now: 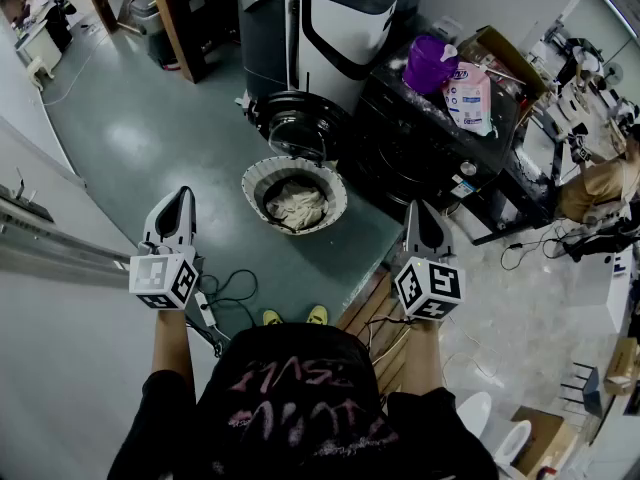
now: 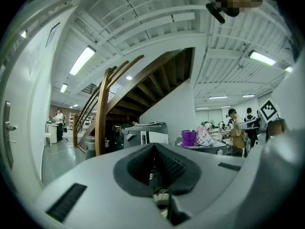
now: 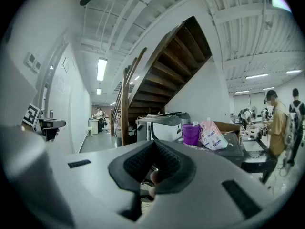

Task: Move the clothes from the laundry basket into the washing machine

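Nearest the camera, the person's two arms reach forward over a green floor. The left gripper has its jaws pressed together with nothing between them, as the left gripper view confirms. The right gripper is likewise fully closed and empty. Both are held roughly level and apart, one to each side of the person.

A pair of yellow shoe tips shows on the floor between the arms, with loose cables to their left.

Further out, the white laundry basket stands on the floor ahead of both grippers and between their lines, clear of each. Crumpled beige clothes lie in it, untouched.

Just beyond the basket the round door of the black washing machine hangs open. The machine body sits to the right, ahead of the right gripper. On its top stand a purple tub and a white detergent pouch, with a cardboard box behind them. A white-and-grey appliance stands behind the door.
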The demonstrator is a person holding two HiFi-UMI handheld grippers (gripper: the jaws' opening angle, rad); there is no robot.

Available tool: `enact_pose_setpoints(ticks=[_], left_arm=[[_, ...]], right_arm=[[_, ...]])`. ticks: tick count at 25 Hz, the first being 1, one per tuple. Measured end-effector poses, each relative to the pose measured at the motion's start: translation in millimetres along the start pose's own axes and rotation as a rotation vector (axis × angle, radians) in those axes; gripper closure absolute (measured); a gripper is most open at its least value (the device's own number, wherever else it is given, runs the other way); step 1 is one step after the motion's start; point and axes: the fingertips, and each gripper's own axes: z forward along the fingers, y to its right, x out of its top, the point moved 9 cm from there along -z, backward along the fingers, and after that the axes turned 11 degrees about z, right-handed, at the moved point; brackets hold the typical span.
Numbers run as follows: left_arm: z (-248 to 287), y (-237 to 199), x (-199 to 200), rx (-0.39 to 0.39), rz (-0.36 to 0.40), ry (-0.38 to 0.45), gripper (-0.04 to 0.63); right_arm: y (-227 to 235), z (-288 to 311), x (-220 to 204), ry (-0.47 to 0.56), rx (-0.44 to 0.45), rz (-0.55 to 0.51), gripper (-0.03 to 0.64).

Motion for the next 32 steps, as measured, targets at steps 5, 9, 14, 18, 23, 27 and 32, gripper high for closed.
enact_pose_setpoints(ticks=[5,9,14,18,23,27,32], left_arm=[[-0.1,1.5,-0.7,-0.009,-0.005,-0.006,0.584],[1.0,0.5,-0.1,-0.010,-0.005,0.000,0.584],[0.3,2.8,2.0,-0.013,0.002,0.007,0.584],[-0.5,5.8,2.6,-0.020,-0.001,0.007,0.584],[-0.7,5.8,2.7,-0.027,-0.009,0.009,0.566],[1.4,6.9,3.4,-0.037,-0.010,0.010,0.516],[4.4,7.6,3.5,-0.047,-0.012,0.013,0.384]], right_arm=[[0.0,-1.7,0.6,0.001,-0.005,-0.001,0.614],[0.7,-0.8,0.4,0.002,-0.011,0.005,0.614],[2.4,-4.4,3.0,0.040,-0.012,0.040,0.612],[3.3,-6.2,1.9,0.041,-0.007,0.047,0.605],[2.9,-7.9,1.4,0.052,0.020,0.062,0.550],[1.7,-6.1,0.8,0.032,0.075,0.062,0.425],[3.4,-4.1,-0.9,0.024,0.078,0.062,0.350]])
